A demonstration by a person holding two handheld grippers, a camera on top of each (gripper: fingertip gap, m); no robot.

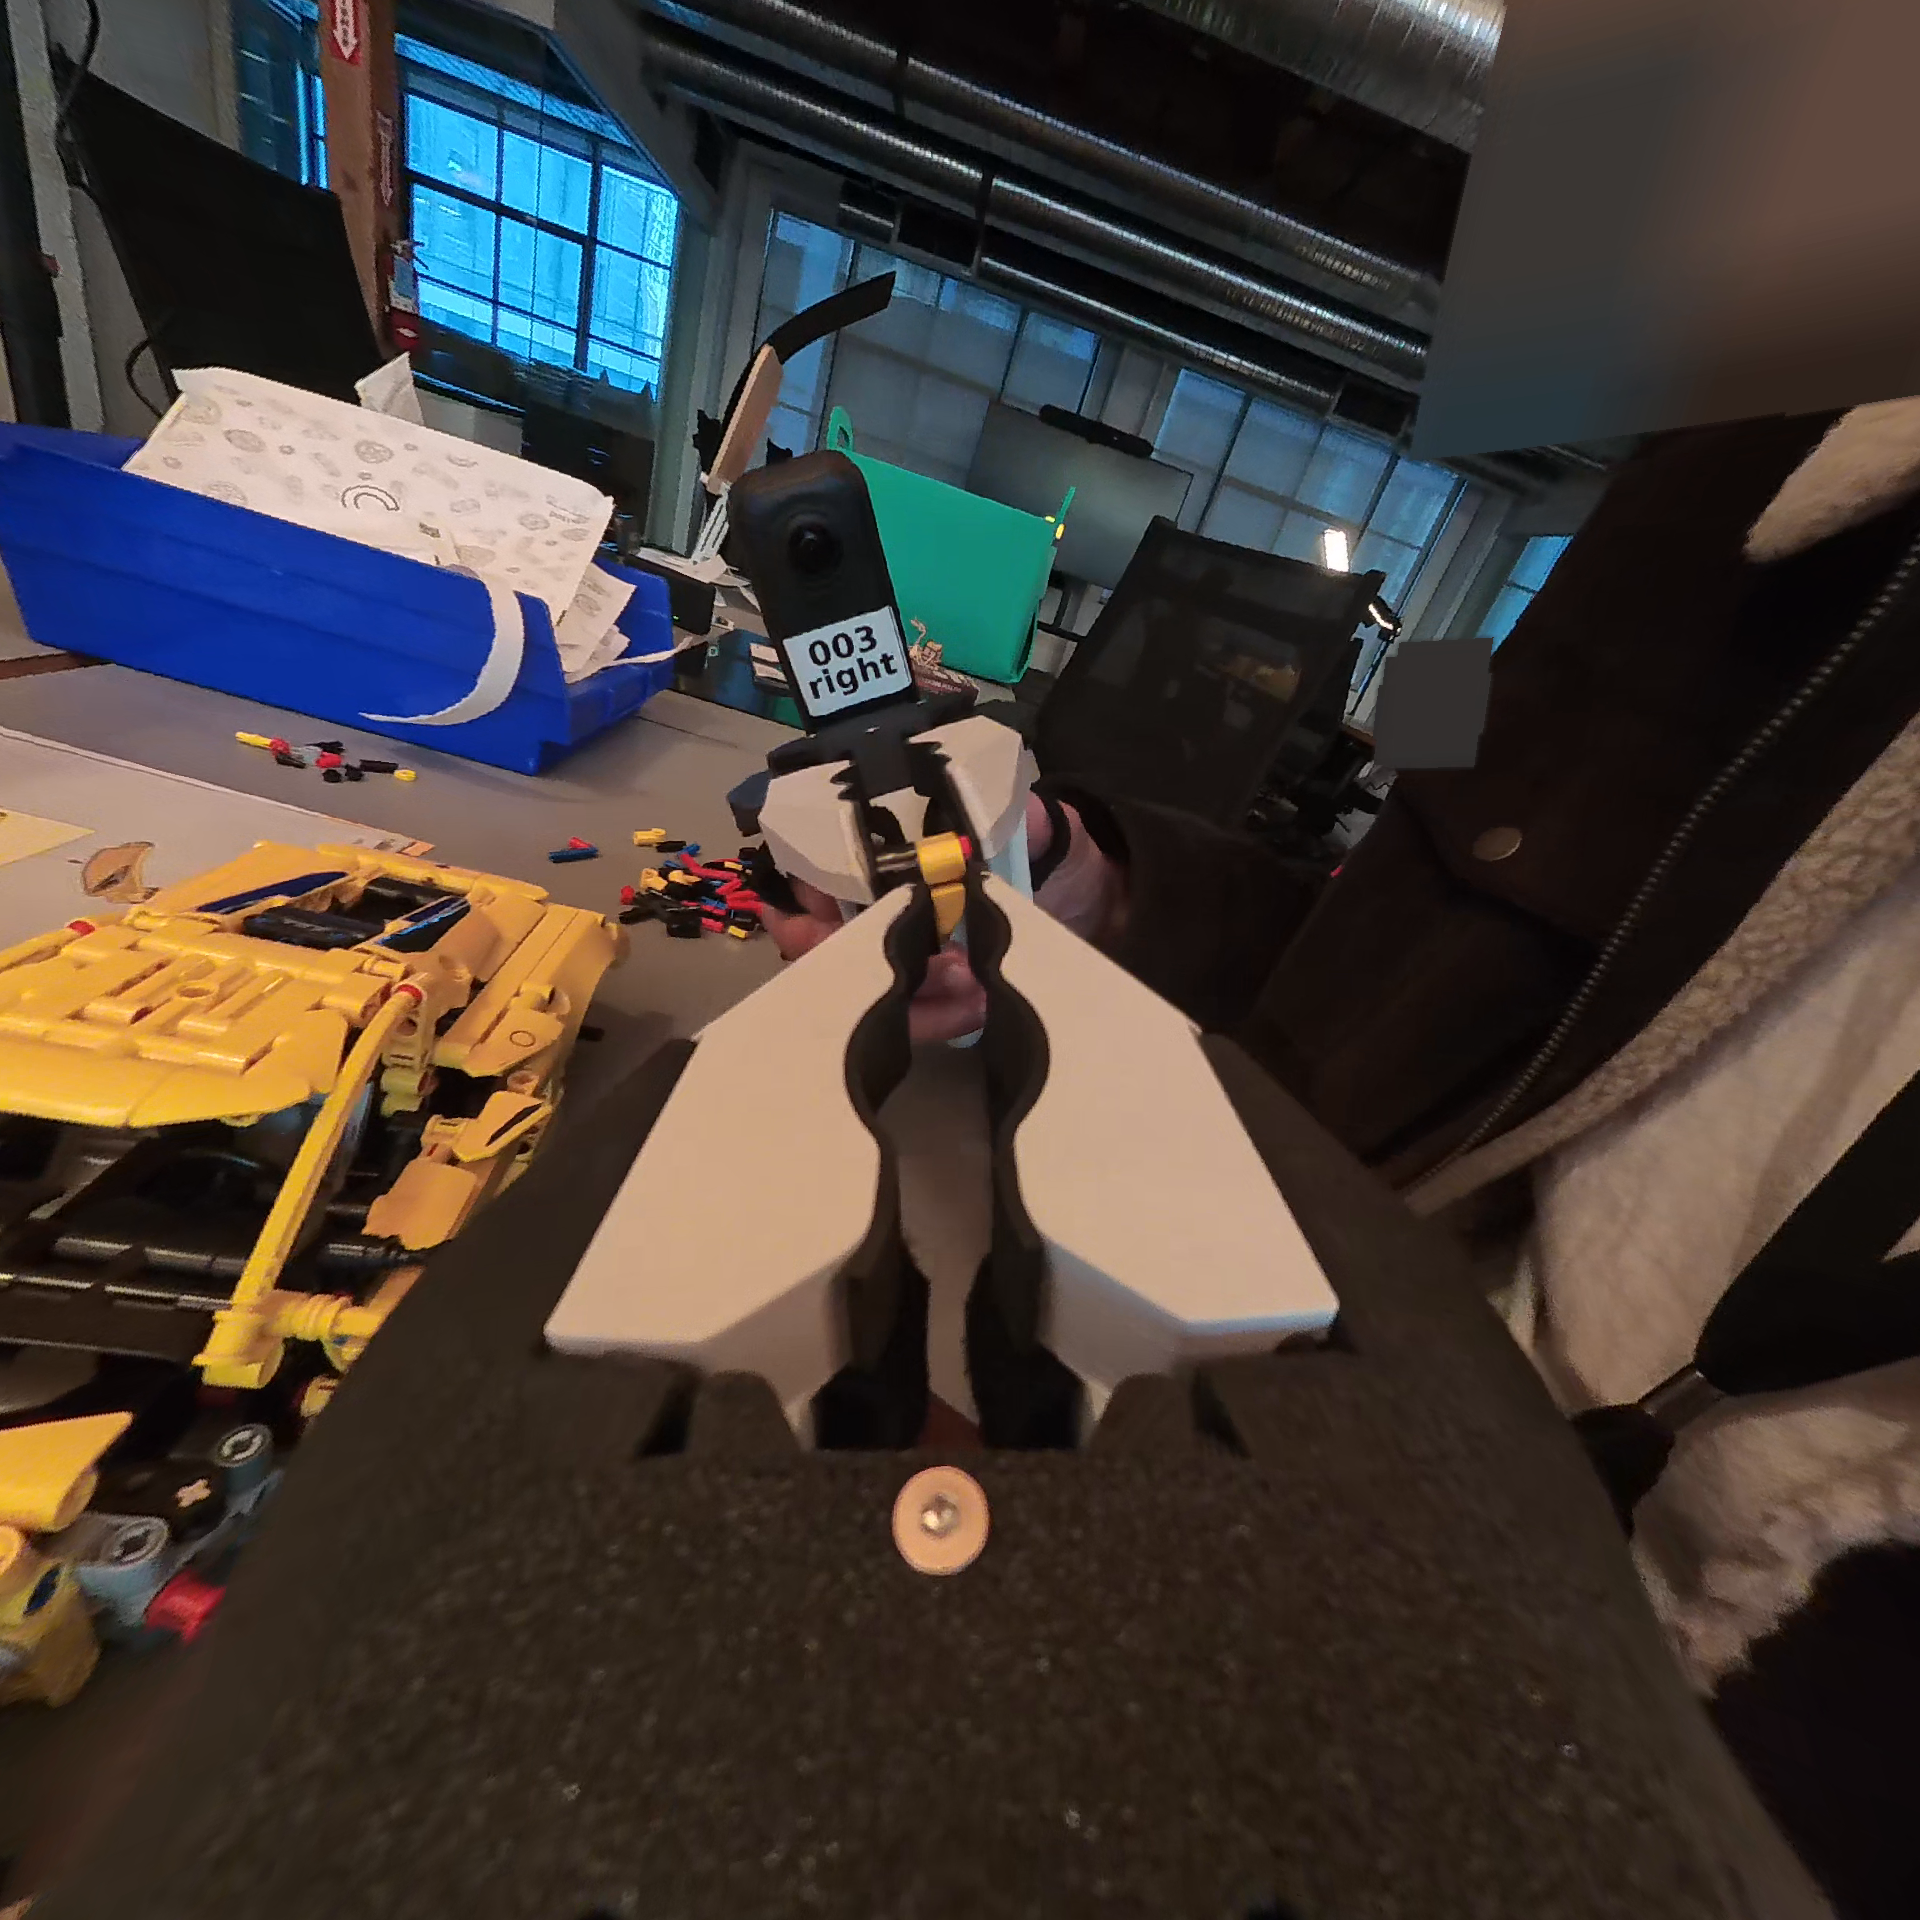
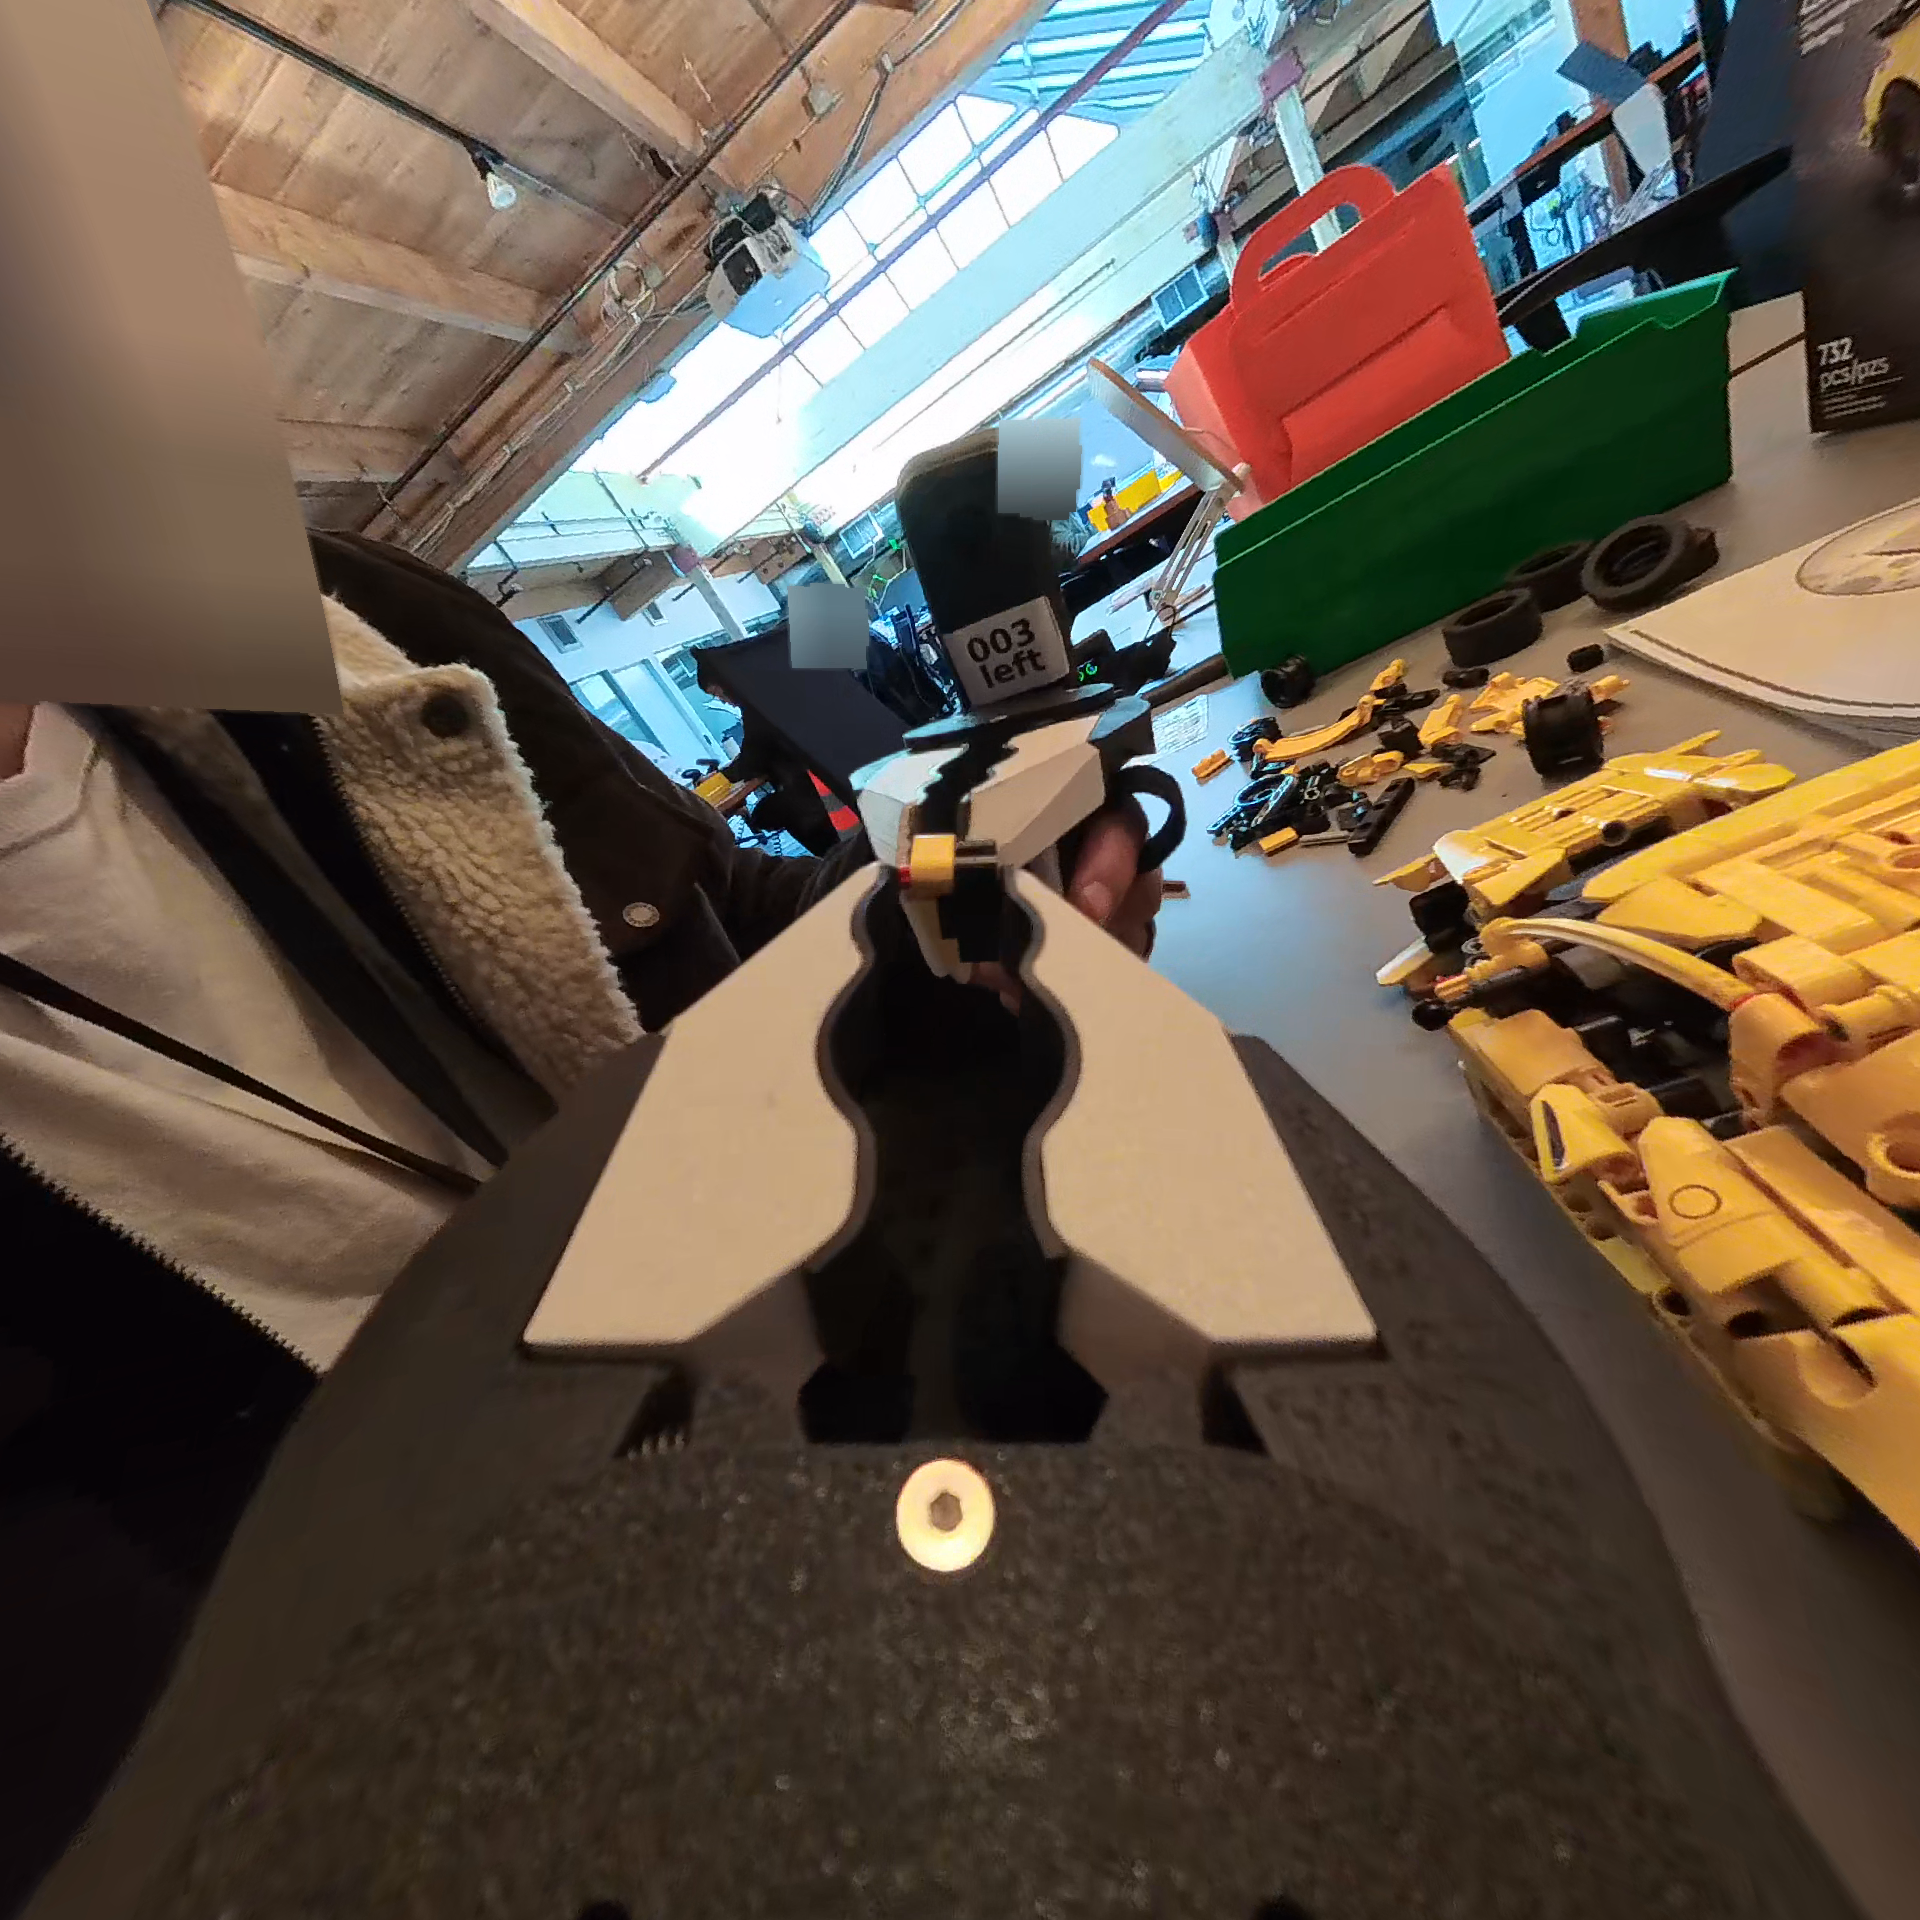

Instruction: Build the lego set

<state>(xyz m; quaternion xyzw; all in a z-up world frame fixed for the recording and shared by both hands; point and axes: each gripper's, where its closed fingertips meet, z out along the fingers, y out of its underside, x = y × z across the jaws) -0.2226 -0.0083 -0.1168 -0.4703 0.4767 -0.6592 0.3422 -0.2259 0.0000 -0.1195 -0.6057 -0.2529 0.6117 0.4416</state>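
A white label (image 1: 854,665) with black print sits on the camera (image 1: 805,540) at 12 o'clock in the left wrist view; a like label (image 2: 1006,649) faces the right wrist view; a black box (image 2: 1855,208) at 2 o'clock carries white print

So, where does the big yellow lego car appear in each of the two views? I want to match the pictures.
Left wrist view: the yellow lego car lies on the table at the left edge, left of the left tool.
Right wrist view: the same car fills the right edge, right of the right tool.
Shared landmark: the small yellow piece at the centre, where both tools' tips meet.
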